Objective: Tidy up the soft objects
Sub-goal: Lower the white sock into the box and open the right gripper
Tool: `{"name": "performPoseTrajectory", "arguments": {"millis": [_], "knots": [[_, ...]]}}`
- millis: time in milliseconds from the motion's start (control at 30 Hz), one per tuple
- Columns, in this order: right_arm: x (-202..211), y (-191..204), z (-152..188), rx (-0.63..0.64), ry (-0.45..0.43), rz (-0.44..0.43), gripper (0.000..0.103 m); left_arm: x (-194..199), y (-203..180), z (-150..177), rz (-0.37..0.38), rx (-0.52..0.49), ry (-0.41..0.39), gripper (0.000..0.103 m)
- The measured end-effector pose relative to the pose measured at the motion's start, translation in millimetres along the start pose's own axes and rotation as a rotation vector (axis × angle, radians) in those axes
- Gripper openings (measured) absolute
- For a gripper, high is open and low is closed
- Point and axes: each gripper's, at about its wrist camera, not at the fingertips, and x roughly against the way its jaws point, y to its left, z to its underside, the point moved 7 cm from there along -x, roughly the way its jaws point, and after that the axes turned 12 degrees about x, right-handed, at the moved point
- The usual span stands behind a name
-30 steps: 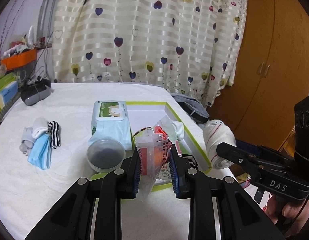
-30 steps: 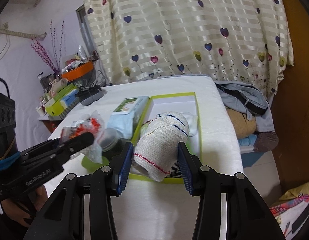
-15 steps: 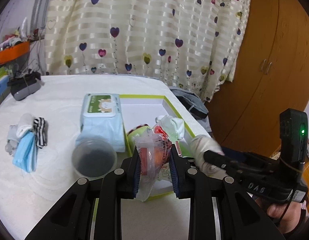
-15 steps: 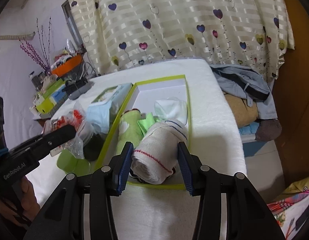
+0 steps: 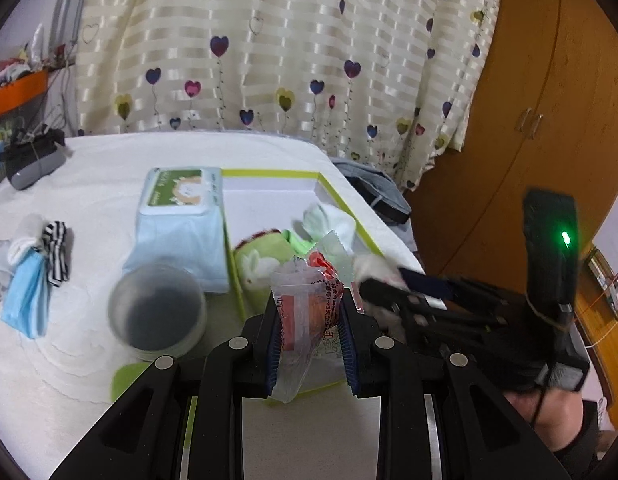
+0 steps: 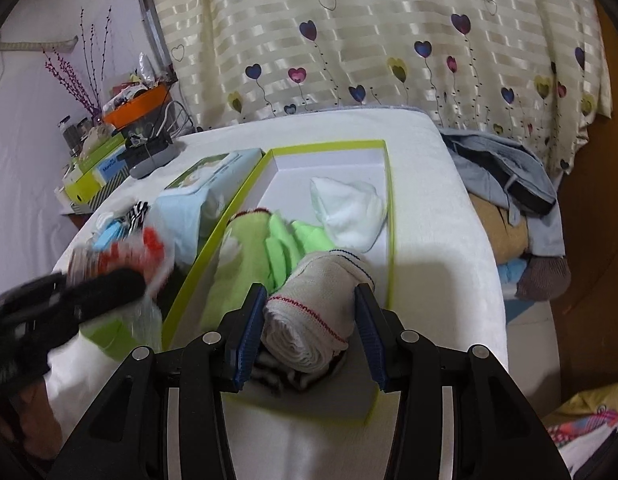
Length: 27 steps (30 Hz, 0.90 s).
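Note:
My right gripper (image 6: pixel 309 332) is shut on a rolled white cloth with red stitching (image 6: pixel 317 312) and holds it low over the near end of the green-edged box (image 6: pixel 329 146). The box holds a green sock (image 6: pixel 245 264), bright green cloth (image 6: pixel 289 248) and a white cloth (image 6: pixel 349 212). My left gripper (image 5: pixel 309 328) is shut on a clear plastic snack bag with red print (image 5: pixel 305 308), just left of the box's near end. The right gripper shows in the left wrist view (image 5: pixel 385 284).
A wet-wipes pack (image 5: pixel 181 220) lies left of the box. A round plastic tub (image 5: pixel 157 312) stands in front of it. Socks and a blue mask (image 5: pixel 29 272) lie at the left. Clothes (image 6: pixel 509 184) are piled off the table's right edge.
My right gripper has lowered the rolled cloth down into the box's near end. My left gripper with the snack bag has shifted slightly and stays shut.

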Motion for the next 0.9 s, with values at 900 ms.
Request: {"name": "performPoseTrajectory", "arguments": {"millis": [900], "knots": [[27.6,-18.1,-7.9,-0.04,-0.1,0.009,0.052,-56.5,1.9,16.4,-0.041,-0.014,0.111,0.024]]}}
